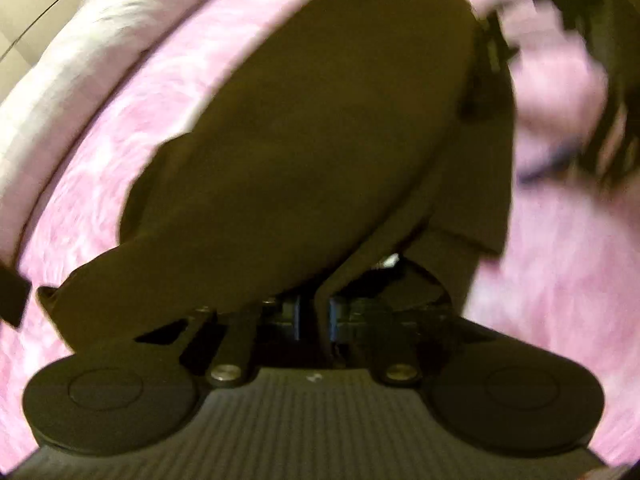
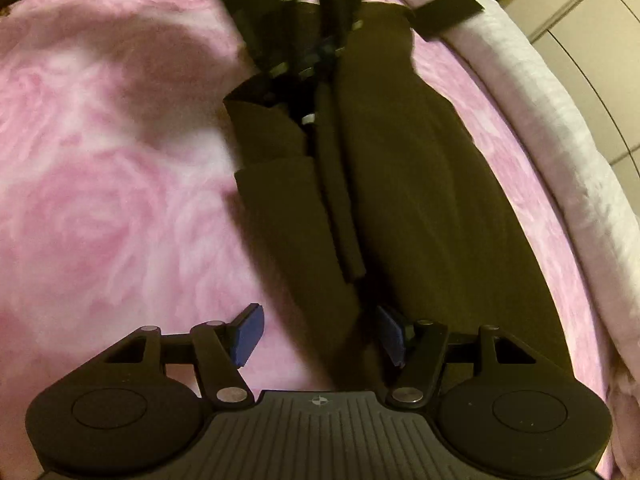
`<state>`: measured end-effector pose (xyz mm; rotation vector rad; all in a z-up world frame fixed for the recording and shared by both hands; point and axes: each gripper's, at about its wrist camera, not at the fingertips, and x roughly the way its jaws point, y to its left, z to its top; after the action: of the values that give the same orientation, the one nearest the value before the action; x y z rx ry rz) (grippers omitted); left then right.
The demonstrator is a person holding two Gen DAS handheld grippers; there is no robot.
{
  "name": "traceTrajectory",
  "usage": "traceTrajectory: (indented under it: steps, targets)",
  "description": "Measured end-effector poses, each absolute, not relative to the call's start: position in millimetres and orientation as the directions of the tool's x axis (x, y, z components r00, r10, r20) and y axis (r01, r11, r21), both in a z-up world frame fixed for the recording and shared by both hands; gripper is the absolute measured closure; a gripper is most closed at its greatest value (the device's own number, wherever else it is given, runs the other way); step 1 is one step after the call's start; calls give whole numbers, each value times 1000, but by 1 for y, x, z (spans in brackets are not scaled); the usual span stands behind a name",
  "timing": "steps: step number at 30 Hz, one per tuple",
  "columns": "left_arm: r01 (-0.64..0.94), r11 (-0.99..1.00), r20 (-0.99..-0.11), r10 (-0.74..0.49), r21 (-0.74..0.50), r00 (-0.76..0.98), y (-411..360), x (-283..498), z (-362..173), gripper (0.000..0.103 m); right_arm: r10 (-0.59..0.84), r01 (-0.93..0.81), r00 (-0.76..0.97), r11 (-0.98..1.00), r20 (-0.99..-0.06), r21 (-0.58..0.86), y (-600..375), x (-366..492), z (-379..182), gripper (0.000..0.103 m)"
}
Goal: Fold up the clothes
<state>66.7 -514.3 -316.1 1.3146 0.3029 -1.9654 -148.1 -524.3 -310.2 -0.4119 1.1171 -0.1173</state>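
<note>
Ribbed black housing and twin round pivot discs of the left hand-held gripper (image 1: 314,316) at the bottom of its own wrist view, blue pads drawn almost together and pinched on a narrow folded edge of the dark olive-brown garment (image 1: 304,140). Beyond the pads, garment spread in a broad smooth panel up and across the pink rose-patterned blanket (image 1: 100,184) of the bed, one seam or strap running diagonally from the pinch toward the right. White padded bed edge (image 1: 72,72) curving along the upper left, a black strap (image 1: 12,300) at the far left margin; upper right corner blurred, pink fabric against something dark, not identifiable. Right hand-held gripper (image 2: 320,334) low in its own view, blue pads (image 2: 248,334) standing well apart, left pad over bare blanket, right pad at the garment's edge, cloth lying in the gap with neither pad pressing on it, so nothing gripped. Ahead of it, same dark garment (image 2: 420,200) stretched lengthwise away from the camera in two long side-by-side panels with a rolled strip between them. Farther up that view, the left hand-held gripper (image 2: 320,50) seen from the front, fastened at the garment's far end. Pink blanket (image 2: 100,200) filling the left half, a soft shadow across it near the top. White bed edge (image 2: 560,140) sweeping down the right side, crossed by a black strap (image 2: 448,16), pale cabinet fronts (image 2: 600,20) beyond.
</note>
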Motion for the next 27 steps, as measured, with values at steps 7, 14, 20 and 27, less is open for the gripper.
traceTrajectory:
  steps: [7, 14, 20, 27]
  targets:
    - [822, -562, -818, -515, 96, -257, -536, 127, -253, 90, -226, -110, 441, 947, -868, -302, -540, -164, -256, 102]
    - [847, -530, -869, -438, 42, -232, -495, 145, -239, 85, -129, -283, 320, 933, -939, -225, -514, -266, -184, 102]
    - [821, -571, -888, -375, -5, -266, -413, 100, -250, 76, -133, -309, 161, 934, -978, -178, -488, -341, -195, 102]
    - [805, -583, -913, -263, -106, -311, -338, 7, -300, 67, -221, -324, 100, 915, -970, -242, -513, -420, -242, 101]
